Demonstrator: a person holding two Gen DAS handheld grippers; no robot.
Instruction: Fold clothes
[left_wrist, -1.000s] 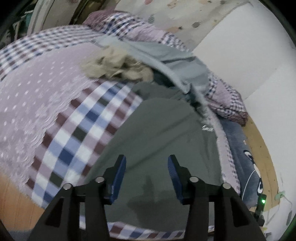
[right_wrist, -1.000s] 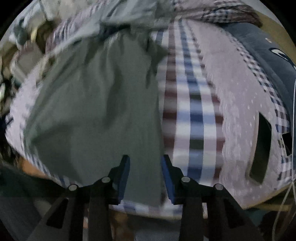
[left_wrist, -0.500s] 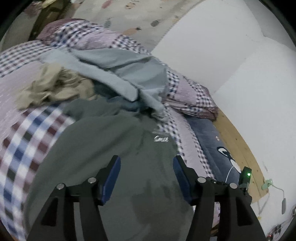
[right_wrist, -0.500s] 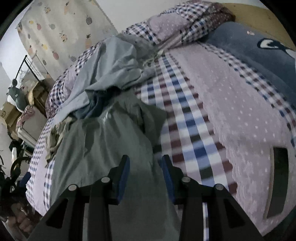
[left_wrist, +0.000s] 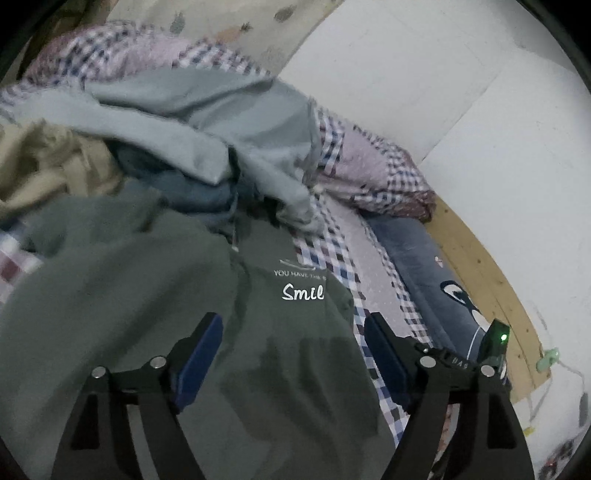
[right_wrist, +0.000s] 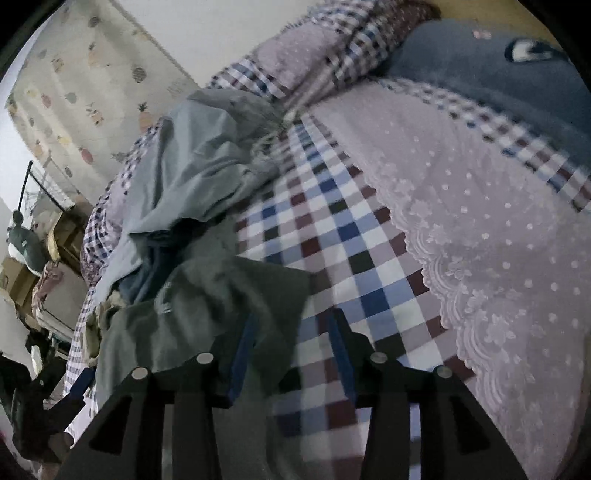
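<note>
A dark green T-shirt (left_wrist: 155, 295) with white "Smile" print lies spread on the checked bedspread (left_wrist: 343, 266). My left gripper (left_wrist: 293, 321) hovers open just above its chest, below the print. In the right wrist view the same green T-shirt (right_wrist: 207, 302) shows a rumpled sleeve or edge. My right gripper (right_wrist: 291, 321) is open over that edge, its left finger over green cloth and its right finger over the checked bedspread (right_wrist: 354, 251). Nothing is held between either pair of fingers.
A heap of other clothes lies beyond the shirt: a light blue-grey garment (left_wrist: 199, 122), a beige one (left_wrist: 48, 166), a dark blue one (left_wrist: 192, 188). A checked pillow (left_wrist: 373, 173) and a navy blanket (left_wrist: 424, 266) lie along the white wall. Shelves and boxes (right_wrist: 40, 258) stand beside the bed.
Both grippers have moved forward and lower along the shirt towards its top. The left one's fingers have spread wider apart. The printed chest now sits close ahead of it.
</note>
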